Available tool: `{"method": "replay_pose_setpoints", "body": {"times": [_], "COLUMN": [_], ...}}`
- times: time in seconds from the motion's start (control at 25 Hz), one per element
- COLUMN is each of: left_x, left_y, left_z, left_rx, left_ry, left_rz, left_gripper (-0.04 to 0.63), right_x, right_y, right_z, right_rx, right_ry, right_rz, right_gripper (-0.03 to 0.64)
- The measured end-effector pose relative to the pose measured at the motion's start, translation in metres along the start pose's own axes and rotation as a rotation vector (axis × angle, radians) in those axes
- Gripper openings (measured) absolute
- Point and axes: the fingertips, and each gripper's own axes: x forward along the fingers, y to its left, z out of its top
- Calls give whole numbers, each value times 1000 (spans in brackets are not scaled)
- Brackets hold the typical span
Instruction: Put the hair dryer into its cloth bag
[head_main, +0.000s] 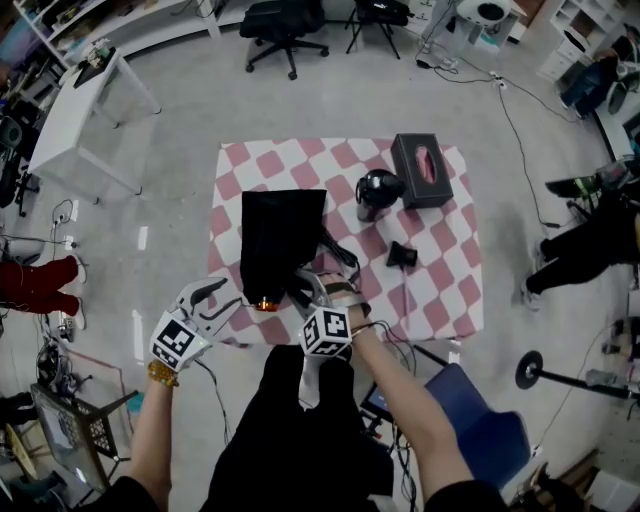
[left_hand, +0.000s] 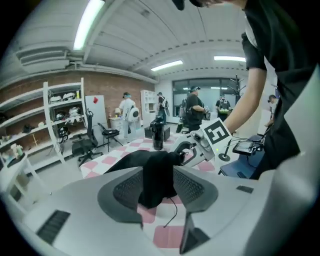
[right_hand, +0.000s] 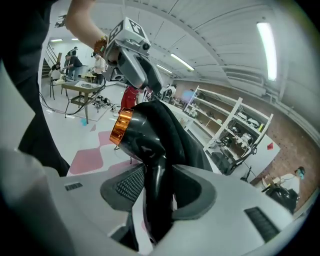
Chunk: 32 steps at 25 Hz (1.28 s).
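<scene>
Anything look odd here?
The hair dryer is only partly bagged: its orange-ringed end pokes out of the cloth bag by the near edge of the table, handle clamped in the right hand-held gripper. Nothing spilled.

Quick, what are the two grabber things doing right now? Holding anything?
Left gripper: open, with the cloth bag hanging between its jaws, not pinched.
Right gripper: closed on the handle of the hair dryer.

The counter (head_main: 468, 322) is covered by a pink-and-white checked cloth (head_main: 440, 285). A flat black cloth bag (head_main: 280, 235) lies on its left half, reaching the near edge. At the far right stand a round black jug (head_main: 378, 193) and, just beside it, a dark rectangular tissue box (head_main: 422, 170). A small black piece (head_main: 402, 255) lies nearer.
</scene>
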Motion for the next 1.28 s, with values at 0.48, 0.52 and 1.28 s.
{"method": "replay_pose_setpoints", "body": {"times": [0.48,0.52,1.28], "left_x": [72,76,56], "left_y": [-7,-5,-38], "left_z": [-89,-90,-24], "left_rx": [395,409,356], "left_ry": [176,182,163], "left_rz": [72,74,144], "left_gripper": [225,223,28], "right_x": [9,9,33], "right_y": [4,3,-52], "right_z": [-4,-5,-16], "right_rx": [-8,-3,383], "right_ry": [17,23,211], "right_rz": [23,23,-170], "right_gripper": [169,169,166]}}
